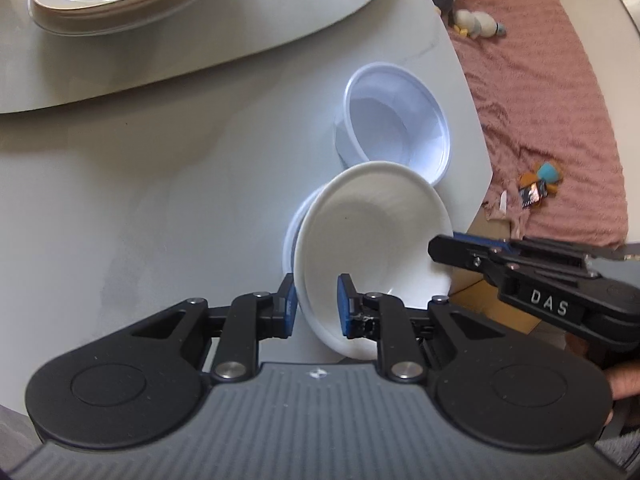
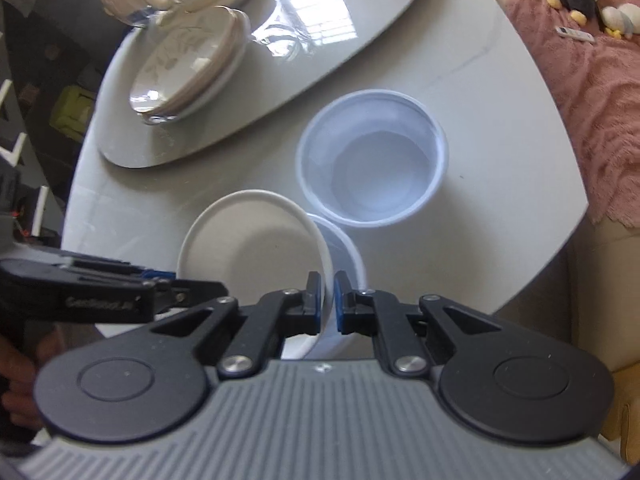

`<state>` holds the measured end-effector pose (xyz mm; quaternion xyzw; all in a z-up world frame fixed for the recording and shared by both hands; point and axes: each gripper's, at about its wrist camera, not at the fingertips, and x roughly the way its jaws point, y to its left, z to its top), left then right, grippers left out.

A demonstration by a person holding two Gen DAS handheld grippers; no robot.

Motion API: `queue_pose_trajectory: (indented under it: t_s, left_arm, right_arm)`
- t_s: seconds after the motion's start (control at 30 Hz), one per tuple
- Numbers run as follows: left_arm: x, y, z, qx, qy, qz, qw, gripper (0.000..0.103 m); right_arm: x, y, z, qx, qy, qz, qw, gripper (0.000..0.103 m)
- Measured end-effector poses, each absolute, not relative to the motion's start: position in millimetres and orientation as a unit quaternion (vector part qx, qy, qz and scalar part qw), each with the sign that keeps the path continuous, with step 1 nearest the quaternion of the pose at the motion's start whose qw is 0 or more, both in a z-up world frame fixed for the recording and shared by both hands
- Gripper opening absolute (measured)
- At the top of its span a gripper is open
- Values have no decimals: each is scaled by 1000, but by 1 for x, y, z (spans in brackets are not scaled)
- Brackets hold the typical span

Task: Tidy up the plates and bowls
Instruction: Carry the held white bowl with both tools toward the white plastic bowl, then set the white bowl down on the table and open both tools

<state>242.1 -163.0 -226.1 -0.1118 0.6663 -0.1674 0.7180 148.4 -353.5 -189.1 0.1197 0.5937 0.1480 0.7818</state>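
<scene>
Your left tool [image 1: 317, 307] pinches the left rim of the white bowl [image 1: 372, 248], and your right tool [image 2: 327, 303] is closed tight on its right rim, so both hold it tilted just above a second white bowl [image 2: 346, 252] on the worktop [image 1: 160, 184]. Beyond these, near the edge, stands a thin, glossy plastic bowl [image 2: 372, 168], round and deep. For nesting, in my judgement, the bowl must go level and straight down.
</scene>
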Motion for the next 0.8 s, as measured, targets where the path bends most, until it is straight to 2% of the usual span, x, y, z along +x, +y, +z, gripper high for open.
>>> queue_pose_trajectory:
  t_s: [0.33,0.43,0.53,0.67,0.73,0.8]
  left_arm:
    - [244,-158,-229,-119,667,-158,719,24]
    - [244,-162,-227,-101,670,-155,719,31]
    - [245,-163,-224,-94,669,-158,720,46]
    - [248,-157,-214,-102,657,-153,731,47]
    - [250,-156,-206,-104,648,-149,740,47]
    - [252,-154,-196,-105,636,-145,751,48]
  right_arm:
    - [149,-349,-187,101,584,145,792,12]
    - [150,-353,-188,113,586,139,790,12]
    - [153,-354,-188,120,590,134,787,12]
    - [154,-357,-178,132,571,132,800,12]
    - [155,-360,-172,140,556,130,809,17]
    - [155,-363,-165,147,541,126,818,35]
